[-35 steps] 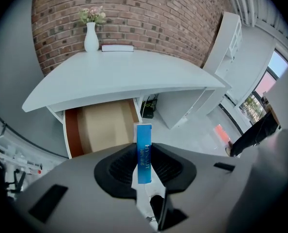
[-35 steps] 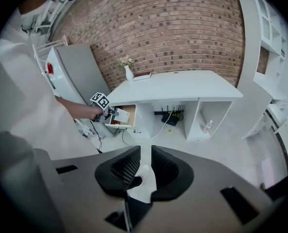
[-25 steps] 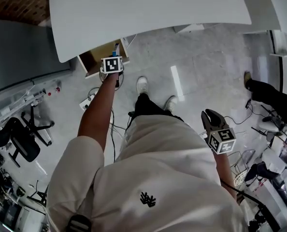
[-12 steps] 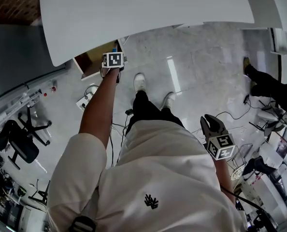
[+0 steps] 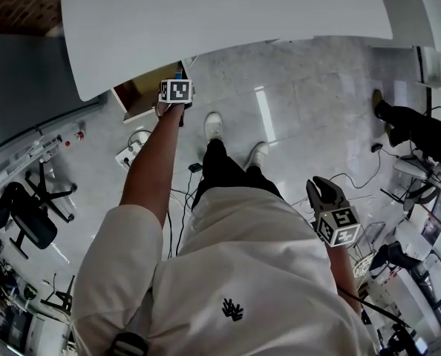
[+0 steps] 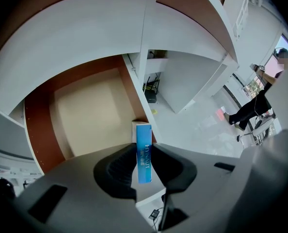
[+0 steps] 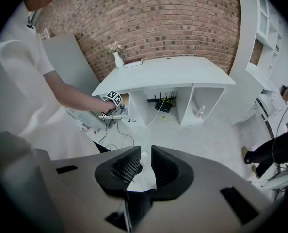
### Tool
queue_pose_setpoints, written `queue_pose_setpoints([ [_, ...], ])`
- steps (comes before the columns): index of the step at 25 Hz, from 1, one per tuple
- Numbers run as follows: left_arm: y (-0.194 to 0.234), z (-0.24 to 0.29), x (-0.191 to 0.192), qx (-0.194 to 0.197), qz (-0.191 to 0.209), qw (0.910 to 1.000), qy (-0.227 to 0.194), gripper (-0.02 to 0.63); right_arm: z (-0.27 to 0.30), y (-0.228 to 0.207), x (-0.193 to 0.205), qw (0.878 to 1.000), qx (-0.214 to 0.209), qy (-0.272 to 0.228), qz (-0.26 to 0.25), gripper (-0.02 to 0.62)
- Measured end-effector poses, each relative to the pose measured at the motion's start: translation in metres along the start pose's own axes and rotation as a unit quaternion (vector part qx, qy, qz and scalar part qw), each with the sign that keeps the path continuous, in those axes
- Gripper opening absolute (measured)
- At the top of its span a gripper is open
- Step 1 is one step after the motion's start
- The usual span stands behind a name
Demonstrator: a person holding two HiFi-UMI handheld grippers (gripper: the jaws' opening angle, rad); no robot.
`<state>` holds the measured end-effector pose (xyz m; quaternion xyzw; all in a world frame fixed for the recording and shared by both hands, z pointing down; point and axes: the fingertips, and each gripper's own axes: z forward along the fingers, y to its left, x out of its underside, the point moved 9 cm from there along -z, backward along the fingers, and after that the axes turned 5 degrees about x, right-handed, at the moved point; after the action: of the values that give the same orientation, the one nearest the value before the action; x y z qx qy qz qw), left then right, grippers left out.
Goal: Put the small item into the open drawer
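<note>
My left gripper (image 6: 144,148) holds a small blue box (image 6: 143,134) upright between its pads, and its jaws are opening. It hovers at the front right edge of the open drawer (image 6: 37,125), whose tan floor is bare. In the head view the left gripper (image 5: 178,76) reaches out under the white desk (image 5: 220,21), over the drawer (image 5: 135,95). My right gripper (image 5: 318,185) hangs by the person's right hip, far from the drawer. A narrow gap shows between the right gripper's (image 7: 145,154) pads, with nothing in it.
A power strip (image 5: 128,154) and cables lie on the floor left of the person's feet. An office chair (image 5: 27,221) stands at the far left. Another person (image 5: 413,132) is at the right edge. A vase (image 7: 118,59) stands on the desk.
The left gripper stays over the drawer's front edge with the blue box. The head view has shifted slightly. The right gripper has hardly moved.
</note>
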<state>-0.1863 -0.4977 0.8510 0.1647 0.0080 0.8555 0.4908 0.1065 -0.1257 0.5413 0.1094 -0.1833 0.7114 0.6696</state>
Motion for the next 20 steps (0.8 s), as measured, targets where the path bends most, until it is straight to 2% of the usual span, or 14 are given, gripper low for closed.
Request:
queue_pose_setpoints([
  [13, -0.012, -0.007, 0.007, 0.013, -0.006, 0.9998, -0.016, 0.152, -0.001, -0.002, 0.012, 1.0, -0.009, -0.009, -0.003, 0.092],
  [20, -0.022, -0.04, 0.024, 0.009, -0.007, 0.9994, -0.033, 0.16, -0.006, -0.012, 0.031, 0.999, -0.025, -0.02, -0.015, 0.092],
])
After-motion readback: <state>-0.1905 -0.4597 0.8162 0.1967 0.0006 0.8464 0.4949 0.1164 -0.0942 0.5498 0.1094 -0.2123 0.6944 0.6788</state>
